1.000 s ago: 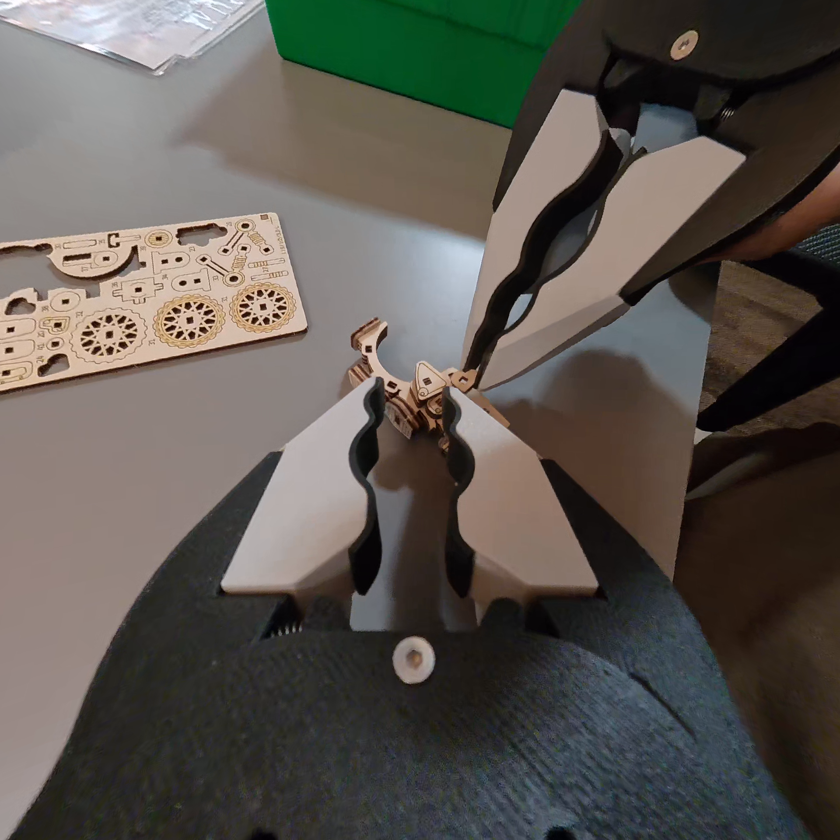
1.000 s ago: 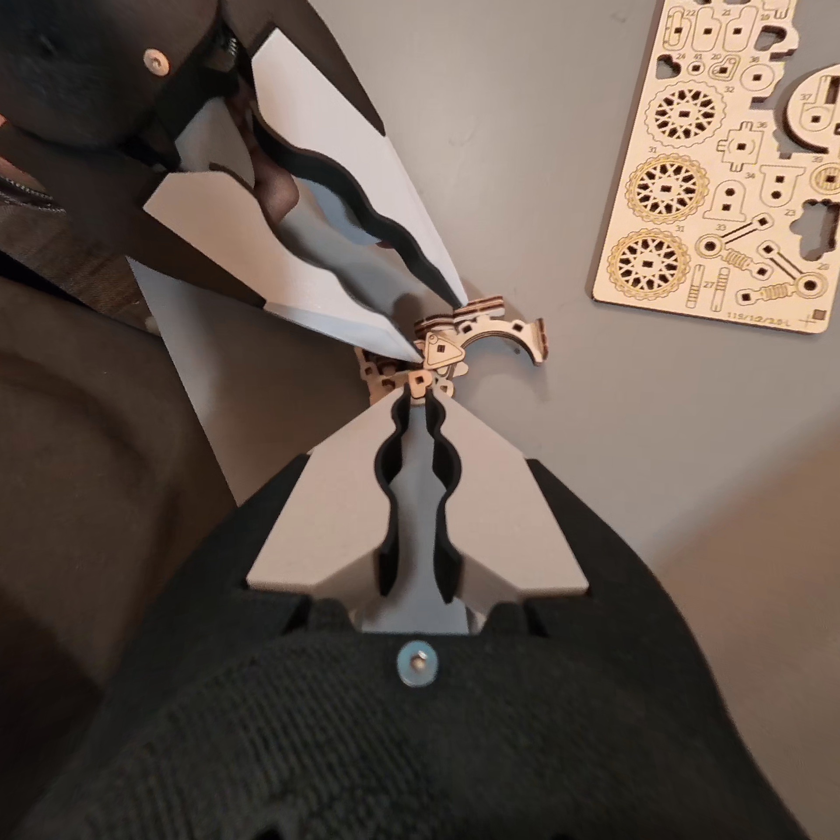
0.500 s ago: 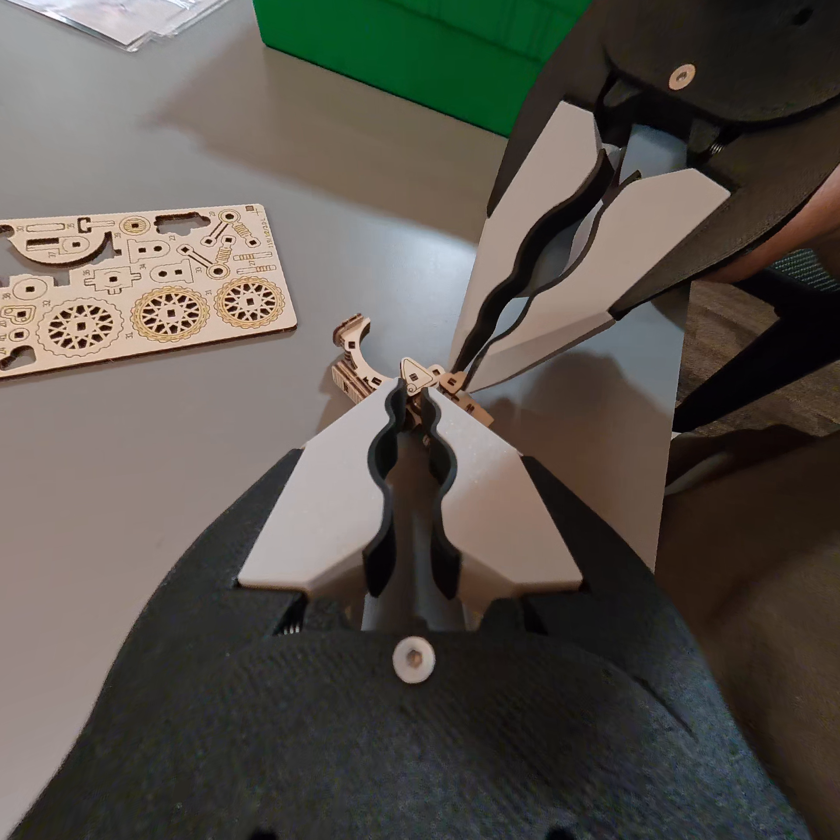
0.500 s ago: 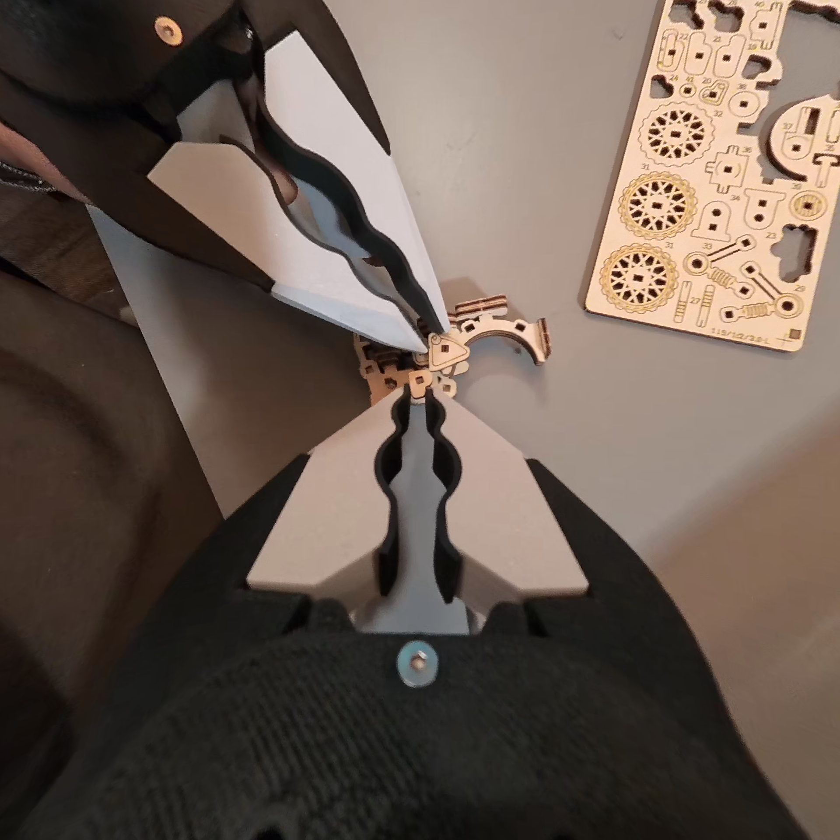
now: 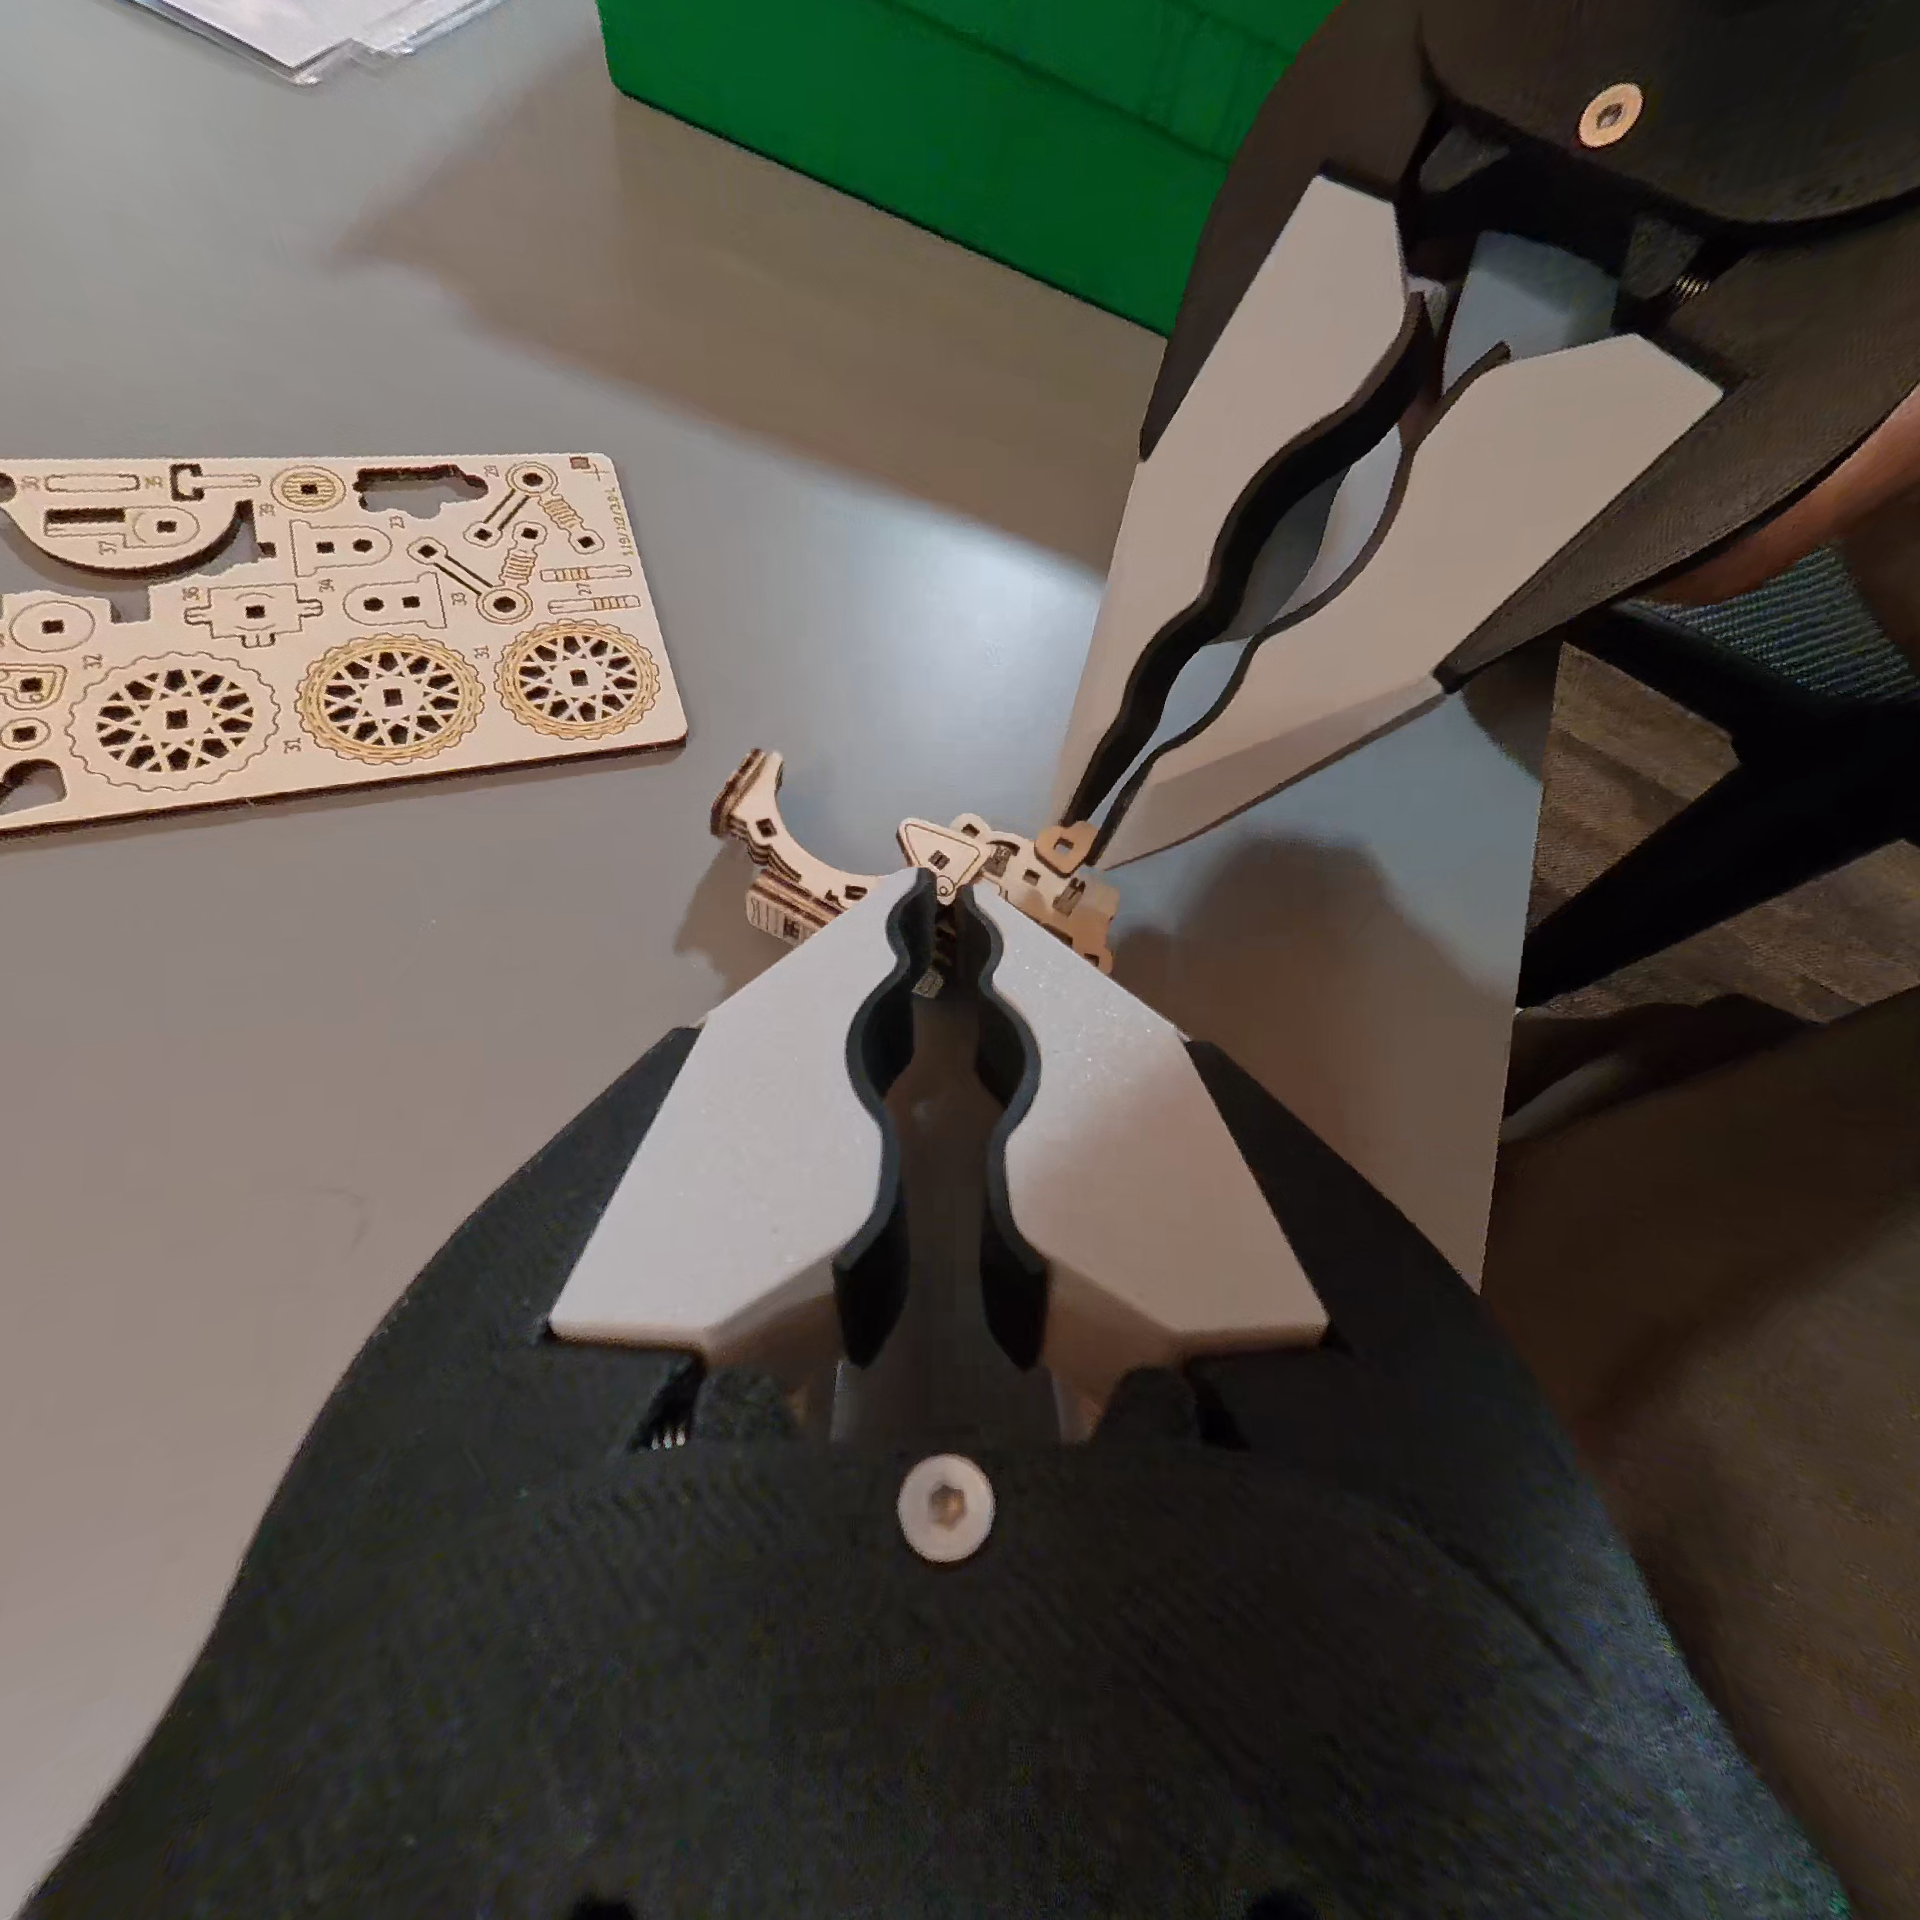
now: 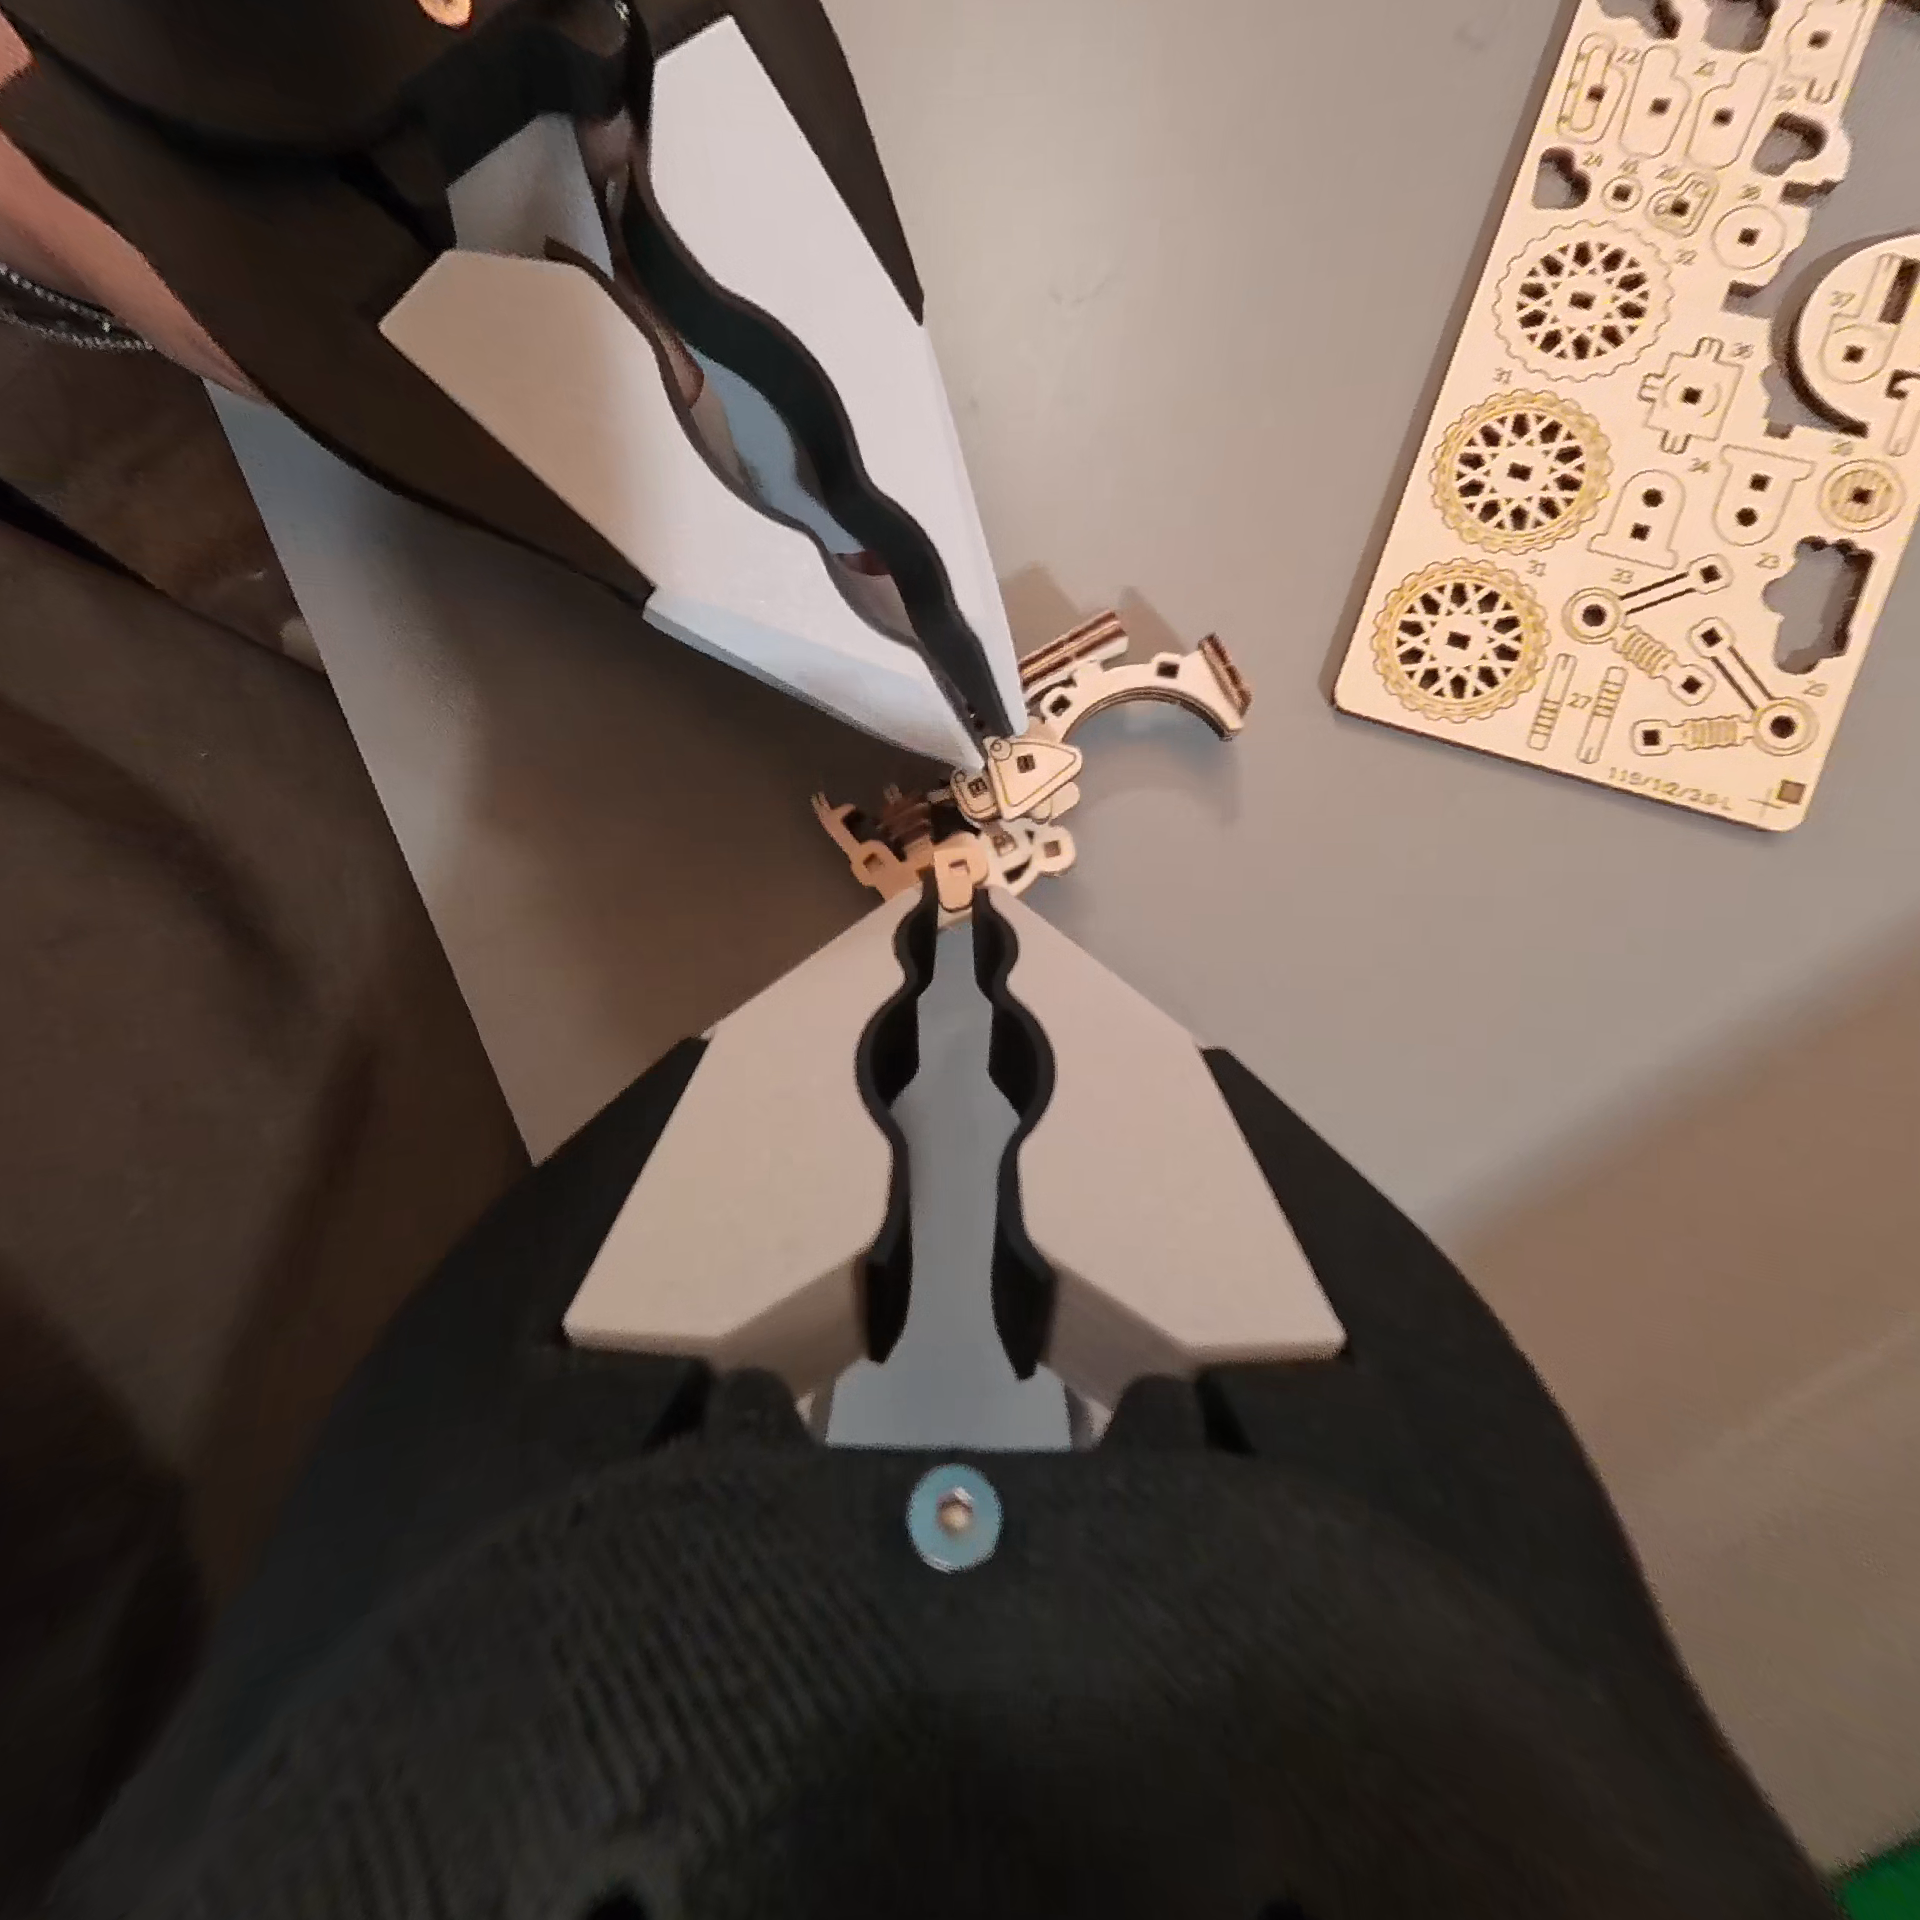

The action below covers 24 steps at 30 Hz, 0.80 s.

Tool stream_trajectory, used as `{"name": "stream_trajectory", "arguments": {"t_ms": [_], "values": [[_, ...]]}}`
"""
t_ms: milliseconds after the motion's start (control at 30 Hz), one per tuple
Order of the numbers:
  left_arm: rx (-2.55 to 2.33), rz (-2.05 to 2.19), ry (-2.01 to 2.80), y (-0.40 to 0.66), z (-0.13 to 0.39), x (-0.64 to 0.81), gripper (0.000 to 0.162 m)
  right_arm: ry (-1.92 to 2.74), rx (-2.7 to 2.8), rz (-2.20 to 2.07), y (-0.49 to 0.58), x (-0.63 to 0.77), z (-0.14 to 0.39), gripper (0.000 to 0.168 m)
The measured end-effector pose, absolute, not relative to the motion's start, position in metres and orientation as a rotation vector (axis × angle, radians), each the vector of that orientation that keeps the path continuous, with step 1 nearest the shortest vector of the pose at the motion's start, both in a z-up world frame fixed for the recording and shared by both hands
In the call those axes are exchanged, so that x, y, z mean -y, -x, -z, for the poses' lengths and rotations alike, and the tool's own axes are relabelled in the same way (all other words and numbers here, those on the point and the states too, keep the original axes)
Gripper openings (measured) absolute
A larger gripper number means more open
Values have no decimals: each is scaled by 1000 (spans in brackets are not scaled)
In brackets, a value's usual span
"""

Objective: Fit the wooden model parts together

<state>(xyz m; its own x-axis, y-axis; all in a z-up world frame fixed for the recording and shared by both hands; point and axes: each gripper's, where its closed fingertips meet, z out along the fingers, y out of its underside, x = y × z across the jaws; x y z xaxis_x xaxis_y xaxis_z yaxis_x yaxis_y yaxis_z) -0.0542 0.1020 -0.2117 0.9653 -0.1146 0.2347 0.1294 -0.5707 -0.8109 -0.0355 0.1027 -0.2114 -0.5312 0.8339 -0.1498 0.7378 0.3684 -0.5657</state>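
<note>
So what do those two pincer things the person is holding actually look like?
They match. The left gripper and right gripper each have a black, ribbed-textured body, apparently 3D-printed, with one round silver screw in the middle. From it run two pale grey wedge-shaped fingers that taper to fine tips, lined inside with wavy black pads. Small springs show at the finger roots. No cables visible.

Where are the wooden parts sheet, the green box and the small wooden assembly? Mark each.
wooden parts sheet [image 5: 343,644], left wrist view, on its flat face above the spoked wheels.
green box [image 5: 935,135], left wrist view, on its front wall.
small wooden assembly [image 6: 1143,681], right wrist view, on its curved arch.
</note>
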Motion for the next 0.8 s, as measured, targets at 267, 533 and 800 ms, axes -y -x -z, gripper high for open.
{"name": "stream_trajectory", "arguments": {"t_ms": [267,533,800], "values": [[5,320,2154,54,212,-102,1,1419,2590,-884,34,-108,206,5],[5,323,2152,53,211,-103,0,1399,2634,-815,38,-112,213,5],[13,334,2151,54,211,-103,0,1424,2636,-872,40,-108,213,5]]}}
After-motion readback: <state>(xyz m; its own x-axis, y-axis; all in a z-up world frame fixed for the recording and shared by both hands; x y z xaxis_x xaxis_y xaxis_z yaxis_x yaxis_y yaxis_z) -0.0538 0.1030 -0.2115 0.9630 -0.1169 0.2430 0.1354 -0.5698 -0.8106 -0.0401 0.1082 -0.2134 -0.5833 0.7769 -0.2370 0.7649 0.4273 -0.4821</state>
